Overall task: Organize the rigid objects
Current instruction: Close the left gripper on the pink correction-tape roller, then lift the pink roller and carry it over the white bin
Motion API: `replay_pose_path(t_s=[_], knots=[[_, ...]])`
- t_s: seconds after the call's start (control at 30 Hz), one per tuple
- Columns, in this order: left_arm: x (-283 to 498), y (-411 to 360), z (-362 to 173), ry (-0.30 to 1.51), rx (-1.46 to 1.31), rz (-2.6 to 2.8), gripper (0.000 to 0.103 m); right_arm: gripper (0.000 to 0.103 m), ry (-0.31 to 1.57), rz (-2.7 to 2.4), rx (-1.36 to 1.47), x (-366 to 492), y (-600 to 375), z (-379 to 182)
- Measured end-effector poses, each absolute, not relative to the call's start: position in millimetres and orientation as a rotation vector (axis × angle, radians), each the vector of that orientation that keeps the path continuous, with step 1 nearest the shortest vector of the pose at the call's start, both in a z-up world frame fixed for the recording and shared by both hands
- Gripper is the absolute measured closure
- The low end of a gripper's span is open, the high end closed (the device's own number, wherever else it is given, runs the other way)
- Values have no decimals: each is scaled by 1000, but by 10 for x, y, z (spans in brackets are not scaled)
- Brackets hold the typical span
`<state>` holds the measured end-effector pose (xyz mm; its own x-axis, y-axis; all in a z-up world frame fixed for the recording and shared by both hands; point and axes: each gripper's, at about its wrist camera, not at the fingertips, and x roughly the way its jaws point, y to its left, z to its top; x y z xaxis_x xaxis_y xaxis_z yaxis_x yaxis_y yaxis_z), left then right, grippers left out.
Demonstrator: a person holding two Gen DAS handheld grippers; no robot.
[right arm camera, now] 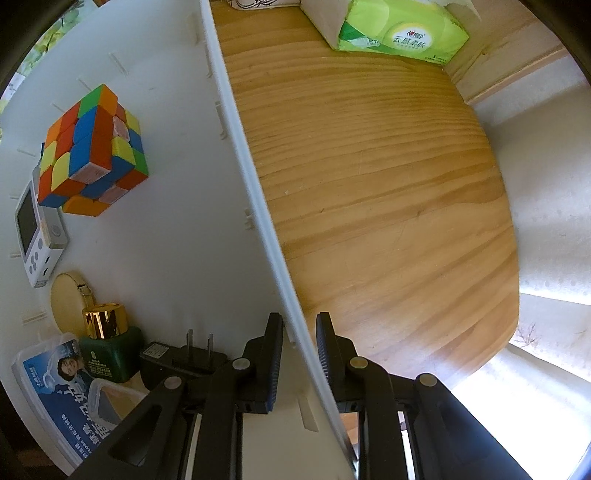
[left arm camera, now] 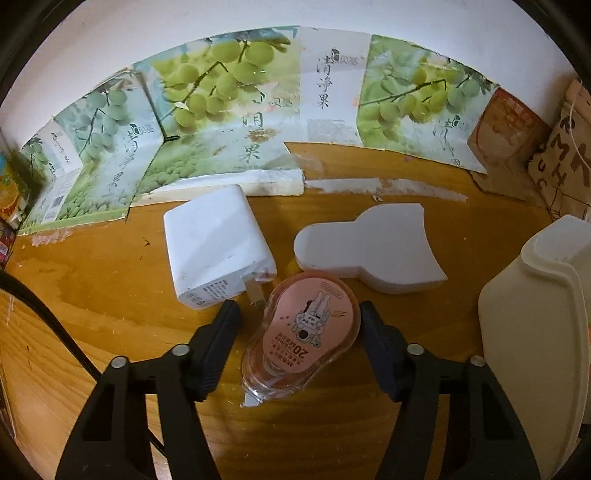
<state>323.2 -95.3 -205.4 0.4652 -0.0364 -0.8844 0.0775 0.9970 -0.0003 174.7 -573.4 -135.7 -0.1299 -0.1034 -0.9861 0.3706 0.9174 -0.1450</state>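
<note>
In the left wrist view my left gripper [left arm camera: 295, 314] is open, its fingers on either side of a pink correction-tape dispenser [left arm camera: 303, 336] lying on the wooden table [left arm camera: 110, 314]. A white plug charger [left arm camera: 216, 245] lies just beyond it on the left, and a white foam block [left arm camera: 369, 247] on the right. In the right wrist view my right gripper [right arm camera: 299, 325] is shut on the rim of a white storage box [right arm camera: 255, 192]. Inside the box are a Rubik's cube [right arm camera: 92, 151], a small white device [right arm camera: 37, 236], a green bottle [right arm camera: 107, 350], a black charger [right arm camera: 181, 362] and a blue-labelled case [right arm camera: 62, 391].
A cream box wall [left arm camera: 535, 332] stands at the right of the left wrist view. Printed grape cardboard [left arm camera: 221, 122] lines the back wall. In the right wrist view a green tissue pack [right arm camera: 399, 29] lies at the far end of the table [right arm camera: 388, 184], with pale cloth [right arm camera: 546, 221] at the right.
</note>
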Motion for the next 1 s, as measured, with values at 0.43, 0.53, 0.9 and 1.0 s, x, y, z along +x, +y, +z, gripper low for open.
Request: replay_pose_path(t_s=[0.43,0.53,0.9,1.0], knots=[[3217,-854,-2037,1101,-80,-102,45,83,1632,-419,179,1639,-5625,-1294],[3165,-795,-2020,1117,-149,-112,45,83,1623,-417,171,1613,-5587,-1269],[2729,-785,-1956,1130,-179,-124,45,83,1574,-372,143,1489,-5513,-1136],[2534,-815,-1934,1140,-191,-118,45,83,1569,-341,133,1461,-5513,-1125]])
